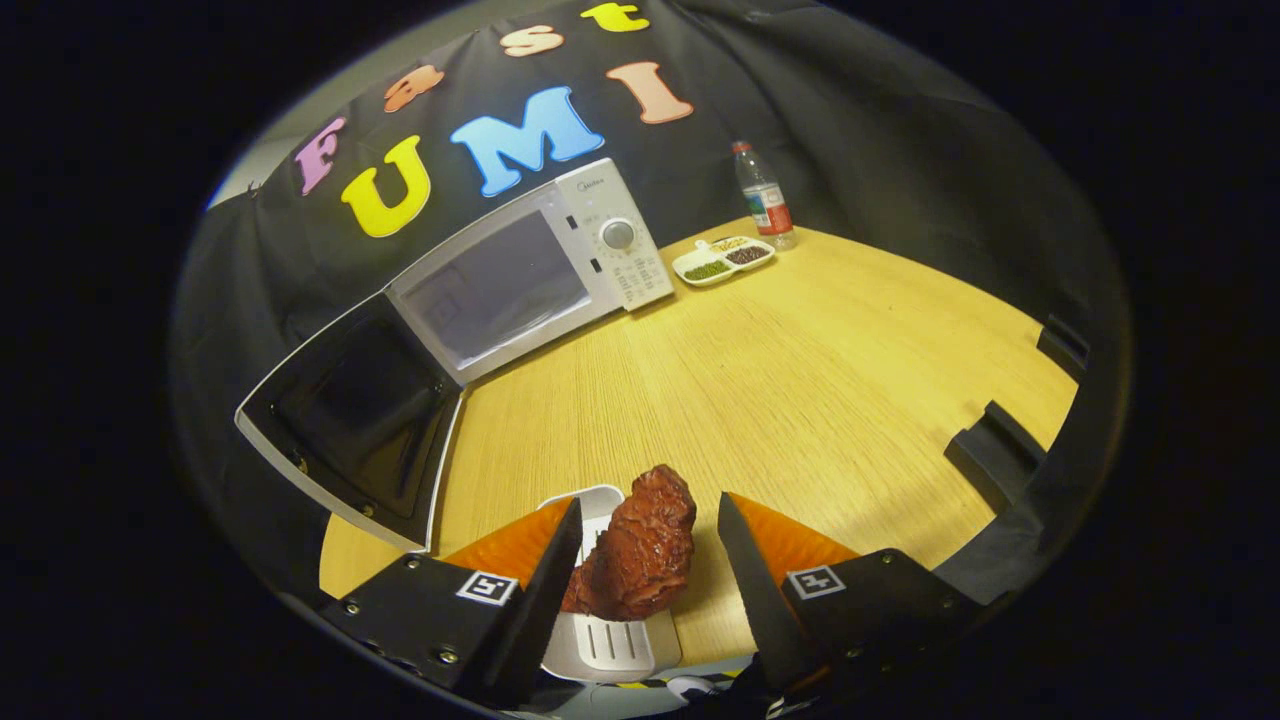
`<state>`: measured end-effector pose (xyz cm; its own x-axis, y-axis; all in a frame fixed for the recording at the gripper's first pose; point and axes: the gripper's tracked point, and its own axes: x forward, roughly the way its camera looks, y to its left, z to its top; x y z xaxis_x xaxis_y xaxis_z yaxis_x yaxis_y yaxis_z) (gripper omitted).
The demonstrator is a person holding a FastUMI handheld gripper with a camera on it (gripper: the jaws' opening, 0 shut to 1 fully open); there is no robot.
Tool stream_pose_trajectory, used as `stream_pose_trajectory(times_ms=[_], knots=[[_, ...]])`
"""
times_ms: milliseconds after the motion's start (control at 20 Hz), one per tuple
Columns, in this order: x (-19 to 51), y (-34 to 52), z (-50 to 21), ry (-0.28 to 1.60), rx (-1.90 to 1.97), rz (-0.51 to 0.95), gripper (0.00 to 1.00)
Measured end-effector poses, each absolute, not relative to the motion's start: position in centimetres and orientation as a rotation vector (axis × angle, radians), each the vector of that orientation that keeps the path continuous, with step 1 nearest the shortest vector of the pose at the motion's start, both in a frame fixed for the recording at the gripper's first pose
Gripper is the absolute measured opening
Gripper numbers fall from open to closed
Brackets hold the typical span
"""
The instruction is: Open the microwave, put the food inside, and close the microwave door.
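Note:
A dark red-brown piece of food lies on a small white slotted dish at the near edge of the wooden table. My gripper is open, one finger on each side of the food. The left finger is close against it and a gap shows at the right finger. Beyond the fingers to the left stands the white microwave. Its door is swung wide open to the left, dark inner side showing. The cavity faces me and looks bare.
A white divided dish of beans and a water bottle stand right of the microwave at the back. Black blocks sit along the table's right edge. Black cloth walls the booth.

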<state>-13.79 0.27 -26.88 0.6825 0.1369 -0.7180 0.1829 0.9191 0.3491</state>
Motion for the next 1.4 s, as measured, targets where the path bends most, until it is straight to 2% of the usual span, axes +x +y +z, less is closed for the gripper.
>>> stream_pose_trajectory(times_ms=[50,150,250,300,350,400,450,500,650,1000,1400], knots=[[-14.0,0.4,-27.3,0.841,0.442,-0.030,0.83],[-13.9,0.5,-27.6,0.852,0.498,-0.056,0.58],[-14.2,0.8,-26.5,0.844,0.545,-0.064,0.54],[-14.0,0.8,-26.6,0.851,0.551,-0.065,0.37],[-13.9,1.0,-26.0,0.836,0.563,-0.060,0.37],[-13.6,0.6,-25.7,0.837,0.569,-0.066,0.20],[-13.3,1.6,-25.6,0.828,0.587,-0.069,0.20],[-13.1,1.1,-25.3,0.823,0.593,-0.078,0.09],[-13.3,2.5,-24.7,0.840,0.585,-0.023,0.09],[-10.7,3.2,-20.3,0.767,0.602,-0.008,0.09],[-3.5,7.4,-18.2,0.694,0.605,0.081,0.09]])
